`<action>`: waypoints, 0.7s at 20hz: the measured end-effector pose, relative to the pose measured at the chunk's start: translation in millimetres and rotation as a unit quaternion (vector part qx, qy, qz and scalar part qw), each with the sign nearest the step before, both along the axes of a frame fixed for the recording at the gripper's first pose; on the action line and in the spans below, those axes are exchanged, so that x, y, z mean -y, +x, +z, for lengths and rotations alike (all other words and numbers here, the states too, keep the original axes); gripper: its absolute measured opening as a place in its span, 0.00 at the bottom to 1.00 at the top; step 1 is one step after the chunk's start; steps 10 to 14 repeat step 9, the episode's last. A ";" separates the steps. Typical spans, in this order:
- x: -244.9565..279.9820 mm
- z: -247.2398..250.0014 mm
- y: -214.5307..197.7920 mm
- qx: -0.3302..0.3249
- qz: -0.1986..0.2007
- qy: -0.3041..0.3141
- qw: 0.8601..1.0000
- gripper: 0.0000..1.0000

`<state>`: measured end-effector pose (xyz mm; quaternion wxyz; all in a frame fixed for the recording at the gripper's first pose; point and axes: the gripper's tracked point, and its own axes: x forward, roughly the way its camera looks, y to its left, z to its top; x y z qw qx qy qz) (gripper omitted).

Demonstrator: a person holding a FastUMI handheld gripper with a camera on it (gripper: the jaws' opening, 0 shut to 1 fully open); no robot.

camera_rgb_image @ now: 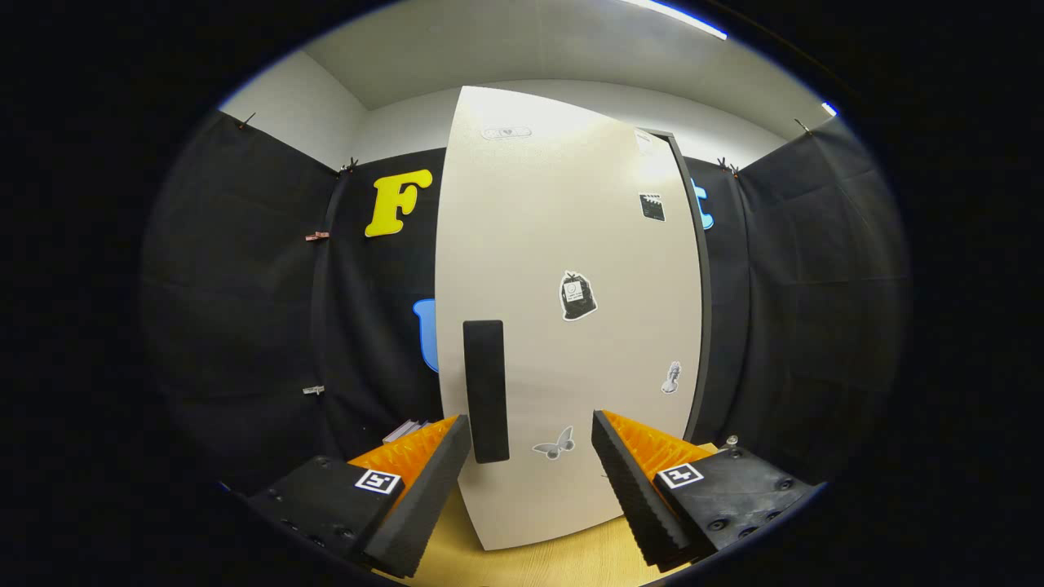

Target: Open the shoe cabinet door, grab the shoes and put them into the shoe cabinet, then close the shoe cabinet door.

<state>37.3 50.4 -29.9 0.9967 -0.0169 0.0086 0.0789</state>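
Gripper fingers, spread wide and holding nothing, face the tall cream shoe cabinet door; centre both on its black vertical handle before closing.

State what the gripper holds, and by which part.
Nothing is held. The gripper is open, its fingers apart before the cabinet door, near its dark handle.

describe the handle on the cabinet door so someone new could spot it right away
Find the tall pale cabinet door standing on the wooden table, just ahead of the open gripper. Near its left edge, low down, sits the handle: an upright dark bar, bigger than the small stickers scattered to its right.
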 end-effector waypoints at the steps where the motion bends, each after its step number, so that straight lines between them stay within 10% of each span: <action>1: 0.0 -2.0 1.1 -0.002 0.000 0.000 1.000 0.98; 14: 3.2 -11.6 10.1 -0.015 -0.002 0.000 1.000 0.98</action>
